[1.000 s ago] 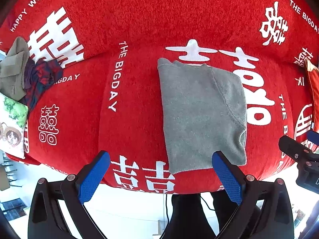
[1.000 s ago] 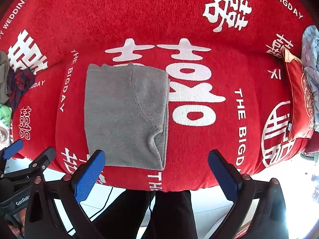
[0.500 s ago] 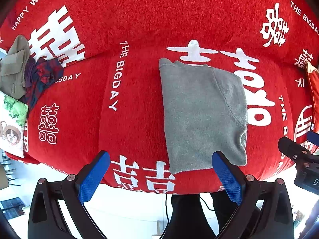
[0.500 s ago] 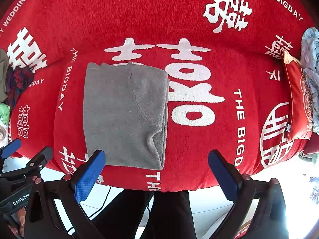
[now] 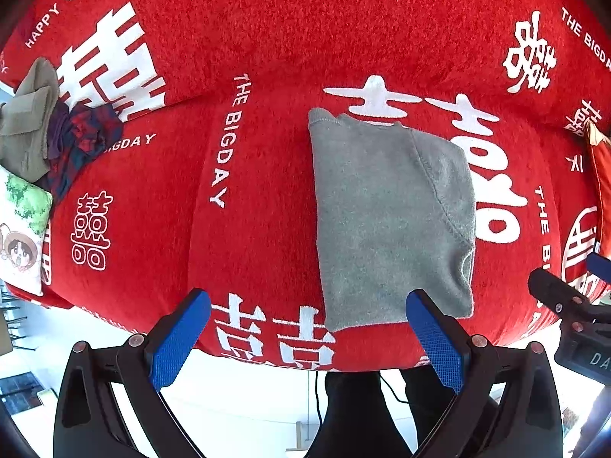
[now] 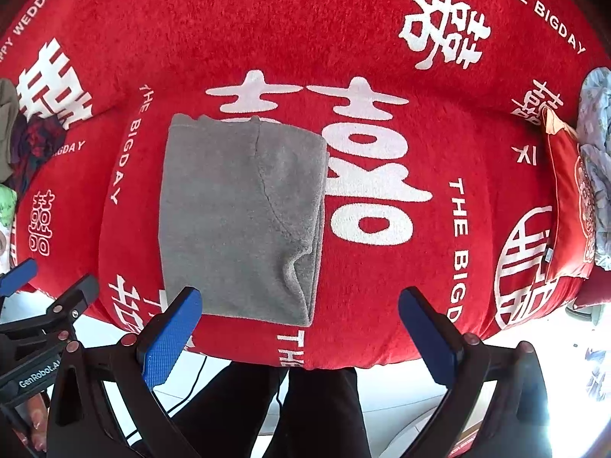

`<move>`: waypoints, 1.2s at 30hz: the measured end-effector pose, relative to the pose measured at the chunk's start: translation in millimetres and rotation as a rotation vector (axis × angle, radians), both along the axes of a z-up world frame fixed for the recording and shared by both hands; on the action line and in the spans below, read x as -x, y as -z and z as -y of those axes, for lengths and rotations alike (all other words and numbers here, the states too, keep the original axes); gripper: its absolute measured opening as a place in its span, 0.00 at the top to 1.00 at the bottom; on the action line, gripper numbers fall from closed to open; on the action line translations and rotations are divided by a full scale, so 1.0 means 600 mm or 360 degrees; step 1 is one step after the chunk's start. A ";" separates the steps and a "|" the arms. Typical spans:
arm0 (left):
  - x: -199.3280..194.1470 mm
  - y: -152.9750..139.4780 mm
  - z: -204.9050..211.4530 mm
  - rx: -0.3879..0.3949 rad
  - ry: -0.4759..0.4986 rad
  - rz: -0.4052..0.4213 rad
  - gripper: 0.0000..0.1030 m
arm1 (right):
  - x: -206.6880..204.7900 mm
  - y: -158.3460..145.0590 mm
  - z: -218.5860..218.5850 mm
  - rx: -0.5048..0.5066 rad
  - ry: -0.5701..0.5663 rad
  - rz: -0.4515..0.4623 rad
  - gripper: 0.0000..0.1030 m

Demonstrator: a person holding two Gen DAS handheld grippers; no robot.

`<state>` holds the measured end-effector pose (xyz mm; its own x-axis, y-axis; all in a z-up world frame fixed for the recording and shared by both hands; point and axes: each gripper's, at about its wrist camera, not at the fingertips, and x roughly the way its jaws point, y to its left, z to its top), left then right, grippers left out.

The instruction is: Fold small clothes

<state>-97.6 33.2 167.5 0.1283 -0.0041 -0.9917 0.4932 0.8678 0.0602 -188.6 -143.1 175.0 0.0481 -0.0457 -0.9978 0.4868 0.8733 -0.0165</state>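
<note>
Left wrist view: a red sofa (image 5: pixel 267 191) is seen, with the grey garment (image 5: pixel 389 221) laid folded on the seat, its hem at the front edge. Both the left gripper (image 5: pixel 305 332) and right gripper (image 6: pixel 299 328) are held spread, empty, above that edge. For another fold, both near corners should be pinched together and carried evenly backward.

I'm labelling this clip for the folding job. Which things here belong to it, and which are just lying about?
Part of the job:
- grey garment, folded flat on the red sofa cover
- pile of clothes at the far left
- left gripper and right gripper, both open

Lying about:
- cartoon cushion
- red cushion
</note>
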 end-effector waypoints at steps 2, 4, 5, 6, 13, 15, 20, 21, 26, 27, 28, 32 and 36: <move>-0.002 -0.001 -0.001 0.0005 -0.0007 0.0005 0.01 | -0.001 0.001 -0.002 0.0003 -0.0005 -0.0005 0.01; -0.003 -0.002 -0.001 0.0007 -0.0008 0.0009 0.01 | -0.001 0.001 -0.003 0.0006 -0.0009 -0.0007 0.01; -0.004 -0.002 -0.002 0.0005 -0.0010 0.0012 0.01 | -0.002 0.001 -0.003 0.0006 -0.0010 -0.0006 0.01; -0.005 -0.002 -0.001 0.0005 -0.0011 0.0014 0.01 | -0.002 0.002 -0.004 0.0008 -0.0011 -0.0008 0.01; -0.008 -0.001 -0.002 0.0005 -0.0011 0.0011 0.01 | -0.005 0.004 -0.007 0.0010 -0.0020 -0.0021 0.01; -0.008 -0.001 -0.002 0.0012 -0.0013 0.0003 0.01 | -0.005 0.004 -0.007 0.0009 -0.0018 -0.0020 0.01; -0.009 0.001 -0.002 0.0007 -0.0013 0.0005 0.01 | -0.006 0.005 -0.006 0.0011 -0.0019 -0.0023 0.01; -0.010 0.001 -0.002 0.0007 -0.0016 0.0001 0.01 | -0.006 0.005 -0.006 0.0012 -0.0020 -0.0023 0.01; -0.011 0.002 -0.003 0.0005 -0.0024 -0.0001 0.01 | -0.006 0.006 -0.006 0.0011 -0.0020 -0.0024 0.01; -0.011 0.002 -0.003 0.0005 -0.0023 -0.0001 0.01 | -0.006 0.005 -0.007 0.0010 -0.0019 -0.0023 0.01; -0.011 0.002 -0.003 0.0004 -0.0024 0.0000 0.01 | -0.006 0.005 -0.006 0.0008 -0.0020 -0.0024 0.01; -0.009 0.002 -0.002 -0.0010 -0.0011 0.0020 0.01 | -0.006 0.006 -0.006 0.0008 -0.0025 -0.0024 0.01; -0.008 0.003 -0.002 -0.0004 -0.0019 0.0013 0.01 | -0.007 0.006 -0.006 0.0006 -0.0023 -0.0026 0.01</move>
<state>-92.9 34.2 166.0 0.1361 -0.0001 -0.9907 0.4822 0.8736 0.0661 -184.6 -139.7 171.5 0.0322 -0.0487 -0.9983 0.4736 0.8803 -0.0277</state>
